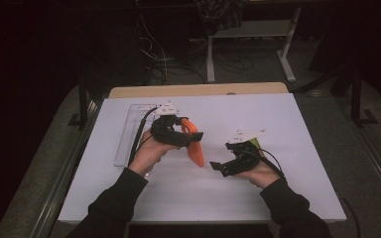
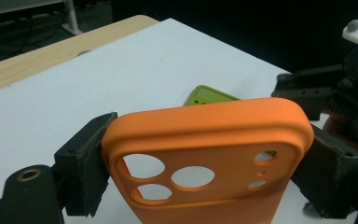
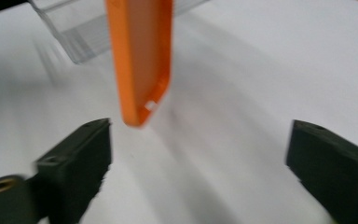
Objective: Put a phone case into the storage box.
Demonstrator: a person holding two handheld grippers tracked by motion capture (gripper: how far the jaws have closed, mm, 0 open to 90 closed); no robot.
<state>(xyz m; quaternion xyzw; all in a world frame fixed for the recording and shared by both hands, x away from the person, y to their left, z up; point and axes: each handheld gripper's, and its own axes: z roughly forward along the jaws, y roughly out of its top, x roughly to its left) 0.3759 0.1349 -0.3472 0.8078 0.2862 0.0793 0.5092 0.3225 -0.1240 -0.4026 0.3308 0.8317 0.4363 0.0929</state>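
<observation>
Left gripper [image 1: 191, 135]: jaws pressed in on the orange phone case [image 1: 195, 148], pinching it across its width near the camera-cutout end; in the left gripper view the 2 black pads sit on the case's 2 long side edges.
Right gripper [image 1: 217, 166]: jaws spread wide with nothing between them; in the right gripper view the case's lower corner hangs ahead of the left jaw, apart from both pads.
Orange phone case: held up off the white table [image 1: 129, 198], long axis tilted downward, lower end near the tabletop between the 2 grippers; 3 round lens holes and 3 smaller holes show on its back in the left gripper view [image 2: 205, 154].
Green phone case [image 2: 209, 96]: lies flat on the table behind the orange one, close to the right hand.
Clear tray [image 1: 129, 131]: long and transparent, lying at the table's left part, just beside the left hand [image 1: 146, 151].
Writing: no brand, label or text can be read on either case or on the grippers.
Edges and room: the work sits near the table's middle, well apart from every edge; bare white surface lies in front of both hands and toward the far edge, where a wooden strip [image 1: 198, 89] borders the table.
</observation>
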